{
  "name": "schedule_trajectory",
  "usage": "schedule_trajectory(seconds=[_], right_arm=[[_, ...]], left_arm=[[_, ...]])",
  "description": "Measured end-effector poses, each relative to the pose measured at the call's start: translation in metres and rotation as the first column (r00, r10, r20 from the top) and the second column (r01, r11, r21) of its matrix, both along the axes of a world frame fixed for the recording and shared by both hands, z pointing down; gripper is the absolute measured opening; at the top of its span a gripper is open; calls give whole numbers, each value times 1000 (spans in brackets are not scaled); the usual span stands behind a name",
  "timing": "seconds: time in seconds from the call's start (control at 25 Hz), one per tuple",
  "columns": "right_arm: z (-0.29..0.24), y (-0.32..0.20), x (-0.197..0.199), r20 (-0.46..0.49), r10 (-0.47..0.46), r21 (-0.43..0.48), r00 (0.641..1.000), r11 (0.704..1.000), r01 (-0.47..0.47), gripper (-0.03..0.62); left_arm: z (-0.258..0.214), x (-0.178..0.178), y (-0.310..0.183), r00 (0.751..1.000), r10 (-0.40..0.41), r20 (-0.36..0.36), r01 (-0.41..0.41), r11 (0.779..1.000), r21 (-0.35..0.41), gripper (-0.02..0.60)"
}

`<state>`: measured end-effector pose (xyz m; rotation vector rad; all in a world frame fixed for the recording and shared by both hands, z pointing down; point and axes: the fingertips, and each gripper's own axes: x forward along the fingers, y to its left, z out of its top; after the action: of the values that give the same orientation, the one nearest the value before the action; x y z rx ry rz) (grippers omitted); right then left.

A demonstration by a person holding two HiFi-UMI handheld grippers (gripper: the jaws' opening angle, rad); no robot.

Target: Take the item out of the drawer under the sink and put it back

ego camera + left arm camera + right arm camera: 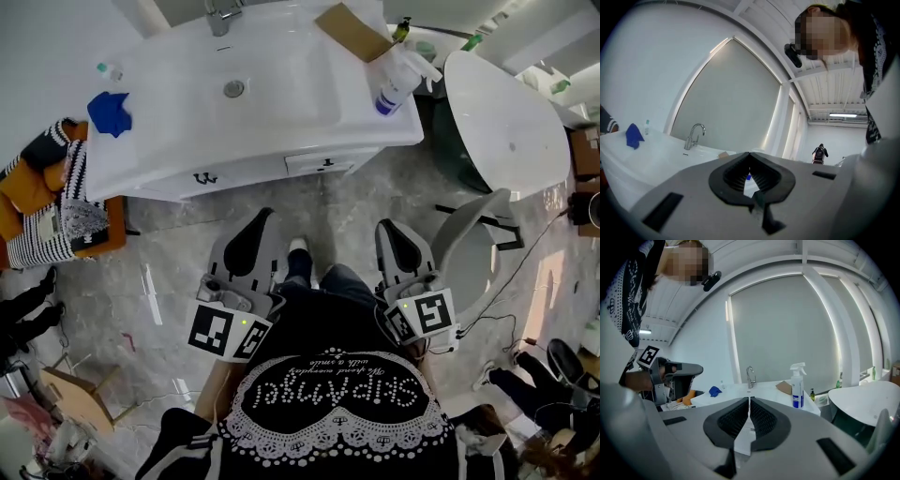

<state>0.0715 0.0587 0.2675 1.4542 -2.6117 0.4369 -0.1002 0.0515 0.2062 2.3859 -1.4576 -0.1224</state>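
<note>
L hand-held gripper (258, 225), R hand-held gripper (392, 234): jaws closed, empty

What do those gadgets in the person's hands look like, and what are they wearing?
The left tool and right tool are pale grey plastic, tapering, with black ribbed insides. Each carries a cube of black-and-white square markers. The person wears a black top with white lettering.

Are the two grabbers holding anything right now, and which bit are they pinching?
Nothing is held. The left gripper and the right gripper both have jaws closed on nothing, away from the sink.
</note>
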Motion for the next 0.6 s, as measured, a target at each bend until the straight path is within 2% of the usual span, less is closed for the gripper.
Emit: schedule_trajectory(seconds=[0.12, 0.6], right_arm=[[1, -3, -8, 0, 1, 3, 1000, 1000, -1, 26], [7, -21, -12, 9, -16, -8, 1000, 1000, 17, 26]], left_arm=[[-4, -3, -3, 1000, 30, 4, -30, 999, 25, 5], [0, -5, -13, 1000, 22, -14, -22, 1000, 11, 6]])
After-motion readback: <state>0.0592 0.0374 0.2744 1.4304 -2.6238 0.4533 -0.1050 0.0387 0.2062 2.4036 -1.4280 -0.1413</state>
